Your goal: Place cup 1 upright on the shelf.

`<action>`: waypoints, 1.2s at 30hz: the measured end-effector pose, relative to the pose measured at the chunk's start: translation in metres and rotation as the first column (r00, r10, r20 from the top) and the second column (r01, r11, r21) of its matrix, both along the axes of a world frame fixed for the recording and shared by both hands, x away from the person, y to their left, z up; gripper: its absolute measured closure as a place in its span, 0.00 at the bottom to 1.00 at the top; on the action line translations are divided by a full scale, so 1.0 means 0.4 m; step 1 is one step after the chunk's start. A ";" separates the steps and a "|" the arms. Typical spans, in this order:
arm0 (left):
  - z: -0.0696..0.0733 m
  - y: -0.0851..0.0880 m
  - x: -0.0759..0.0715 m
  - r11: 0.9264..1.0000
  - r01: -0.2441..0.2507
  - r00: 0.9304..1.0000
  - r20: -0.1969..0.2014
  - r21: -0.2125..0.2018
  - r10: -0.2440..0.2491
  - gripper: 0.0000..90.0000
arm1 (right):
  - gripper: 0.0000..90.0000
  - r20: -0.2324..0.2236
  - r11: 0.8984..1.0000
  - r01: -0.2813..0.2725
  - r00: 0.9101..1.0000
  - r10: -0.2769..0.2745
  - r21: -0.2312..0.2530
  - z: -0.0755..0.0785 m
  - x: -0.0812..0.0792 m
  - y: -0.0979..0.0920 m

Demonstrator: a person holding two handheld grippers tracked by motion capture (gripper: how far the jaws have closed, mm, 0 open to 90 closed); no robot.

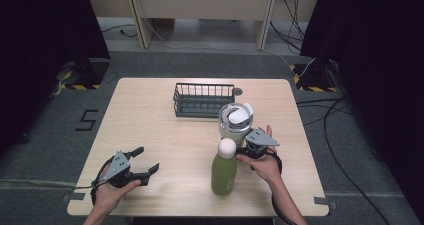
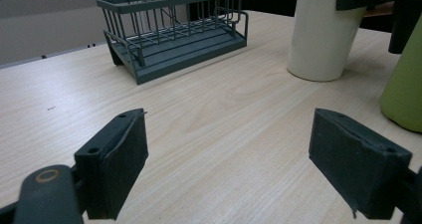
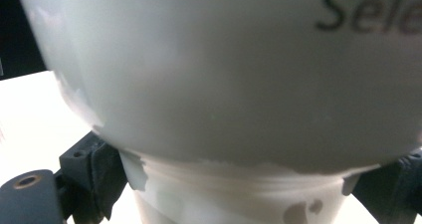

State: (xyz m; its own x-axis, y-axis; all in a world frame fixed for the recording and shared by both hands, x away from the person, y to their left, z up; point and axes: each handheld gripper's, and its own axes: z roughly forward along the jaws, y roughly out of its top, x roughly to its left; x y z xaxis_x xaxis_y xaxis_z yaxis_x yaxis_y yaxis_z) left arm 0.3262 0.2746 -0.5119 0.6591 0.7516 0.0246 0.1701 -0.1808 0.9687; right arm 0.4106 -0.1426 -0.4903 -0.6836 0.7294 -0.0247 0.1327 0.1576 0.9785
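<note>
Tabletop (image 1: 165,150): white cup (image 1: 235,122) upright, mouth skyward.

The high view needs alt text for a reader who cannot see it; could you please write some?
The right gripper holds a white tumbler on a wooden table, its fingers around the cup's lower part. A green bottle with a white cap stands just in front, a dark wire basket behind. The left gripper hovers open near the table's left front corner.
</note>
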 end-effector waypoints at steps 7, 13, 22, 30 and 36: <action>0.000 0.000 0.001 1.000 0.004 1.000 0.000 -0.002 -0.004 0.17 | 0.11 0.009 1.000 0.009 1.000 -0.009 0.006 -0.001 -0.002 0.001; 0.000 0.002 0.001 1.000 0.004 1.000 0.000 -0.003 -0.004 0.17 | 0.11 0.003 1.000 0.013 1.000 -0.013 -0.002 0.003 -0.003 0.004; 0.000 0.003 0.000 1.000 0.004 1.000 -0.001 -0.006 -0.004 0.17 | 0.12 0.006 1.000 0.018 1.000 -0.018 -0.021 0.009 -0.001 0.011; -0.001 0.004 0.001 1.000 0.003 1.000 -0.002 -0.010 -0.003 0.17 | 0.12 0.002 1.000 0.014 1.000 -0.014 -0.021 0.018 0.004 0.012; -0.001 0.004 0.001 1.000 0.003 1.000 -0.001 -0.010 -0.003 0.17 | 0.12 0.009 1.000 0.015 1.000 -0.015 -0.003 0.037 0.013 0.012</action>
State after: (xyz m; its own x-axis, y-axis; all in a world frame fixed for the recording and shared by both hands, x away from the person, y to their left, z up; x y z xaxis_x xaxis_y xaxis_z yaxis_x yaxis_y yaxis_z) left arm 0.3266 0.2762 -0.5121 0.6611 0.7502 0.0161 0.1711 -0.1715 0.9702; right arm 0.4156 -0.1380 -0.4756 -0.6725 0.7394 -0.0325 0.1267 0.1583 0.9792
